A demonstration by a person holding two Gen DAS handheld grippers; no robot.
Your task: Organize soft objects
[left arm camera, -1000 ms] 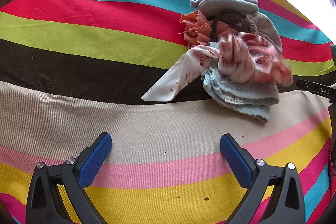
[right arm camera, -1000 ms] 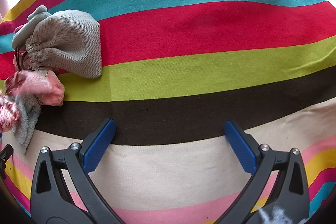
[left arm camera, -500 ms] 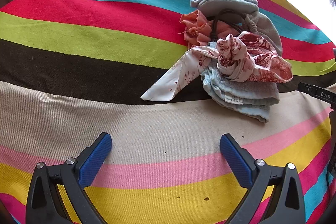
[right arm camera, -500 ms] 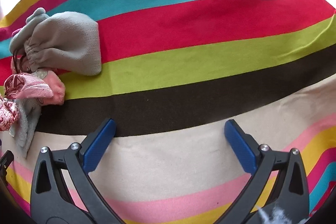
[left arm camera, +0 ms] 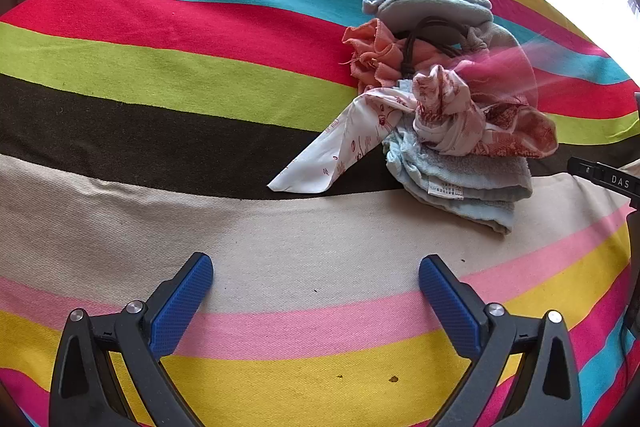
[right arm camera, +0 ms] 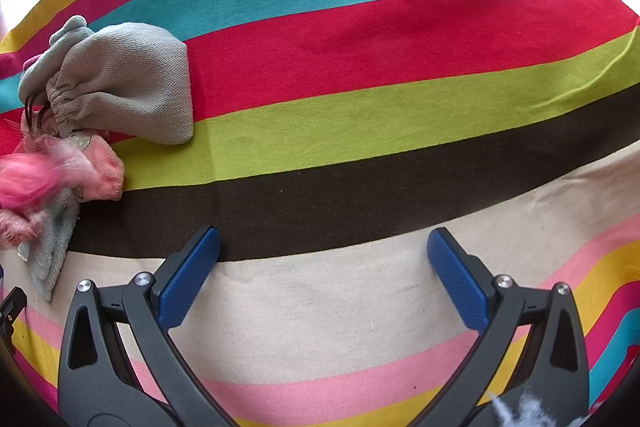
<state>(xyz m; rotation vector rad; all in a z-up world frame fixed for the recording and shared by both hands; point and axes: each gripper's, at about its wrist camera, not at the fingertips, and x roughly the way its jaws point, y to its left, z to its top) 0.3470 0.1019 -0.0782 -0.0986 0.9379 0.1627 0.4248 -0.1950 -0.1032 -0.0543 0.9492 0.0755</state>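
Striped blanket (left arm camera: pixel 200 75) covers the whole work surface: bands of yellow, magenta, teal, red, lime, dark brown, cream and pink, with bright window light behind it. Left gripper (left arm camera: pixel 316 291) spread wide, nothing between its blue pads (left arm camera: pixel 180 307), hovering over the cream and pink bands. Right gripper (right arm camera: pixel 324 267) likewise released and empty, over the brown/cream boundary. Soft objects sit in one pile (left arm camera: pixel 448 99), ahead and right of the left gripper, far left in the right wrist view. Pile contents: grey drawstring pouch (right arm camera: pixel 128 87) at the far side with dark cords (left arm camera: pixel 424 39); salmon cloth (left arm camera: pixel 372 55) touching it; red-and-white patterned fabric (left arm camera: pixel 452 111) bunched on top; white printed strip (left arm camera: pixel 340 151) trailing out over the brown band; folded light-blue towel (left arm camera: pixel 460 183) with a label at the near side. Pink motion-blurred item (left arm camera: pixel 504 71) at the pile's right side, also smeared in the right wrist view (right arm camera: pixel 28 183); can't tell what it is. Black tool part marked "DAS" (left arm camera: pixel 608 179) at the right edge of the left view.
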